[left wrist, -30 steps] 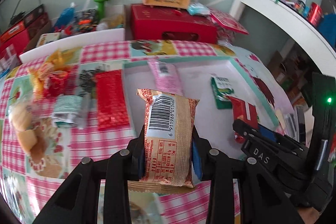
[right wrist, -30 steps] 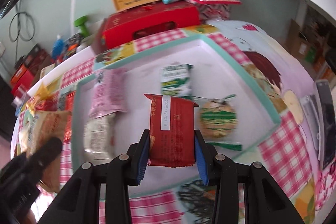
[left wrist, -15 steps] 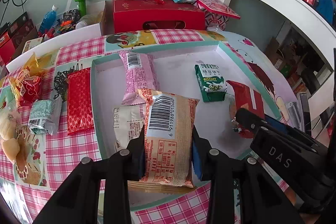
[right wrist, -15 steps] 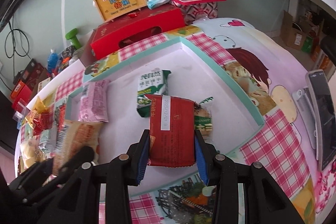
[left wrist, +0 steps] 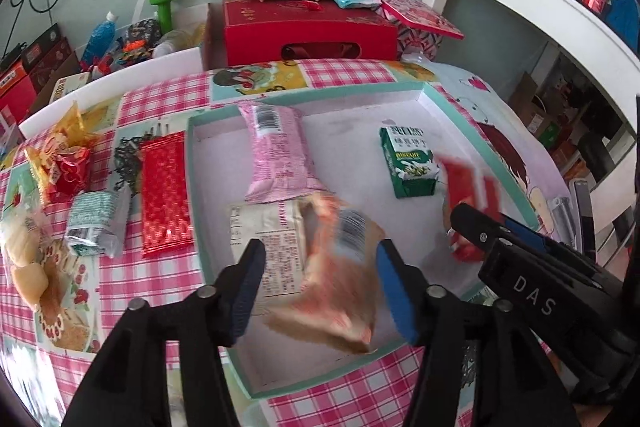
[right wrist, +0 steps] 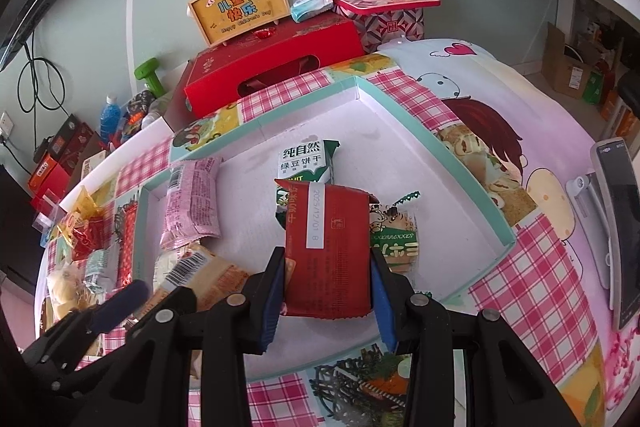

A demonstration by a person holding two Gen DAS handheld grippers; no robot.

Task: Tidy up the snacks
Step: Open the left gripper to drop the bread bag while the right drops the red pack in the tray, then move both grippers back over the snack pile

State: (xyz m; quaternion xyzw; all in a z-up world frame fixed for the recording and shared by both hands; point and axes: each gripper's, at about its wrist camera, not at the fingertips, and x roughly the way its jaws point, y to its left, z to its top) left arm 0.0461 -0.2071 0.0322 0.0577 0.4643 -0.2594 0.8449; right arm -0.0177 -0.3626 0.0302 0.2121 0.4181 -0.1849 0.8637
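The left gripper point(left wrist: 320, 283), jaws just spread, seemingly drops the blurred orange packet point(left wrist: 340, 275) at the tray's point(left wrist: 460, 95) near edge, while the right gripper point(right wrist: 326, 291) pinches an upright red packet point(right wrist: 328, 251) nearby.

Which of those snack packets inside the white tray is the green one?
The green biscuit packet toward the tray's far right. The other packets lying there are pink, cream and orange-tan, the last blurred between the left gripper's opened jaws.
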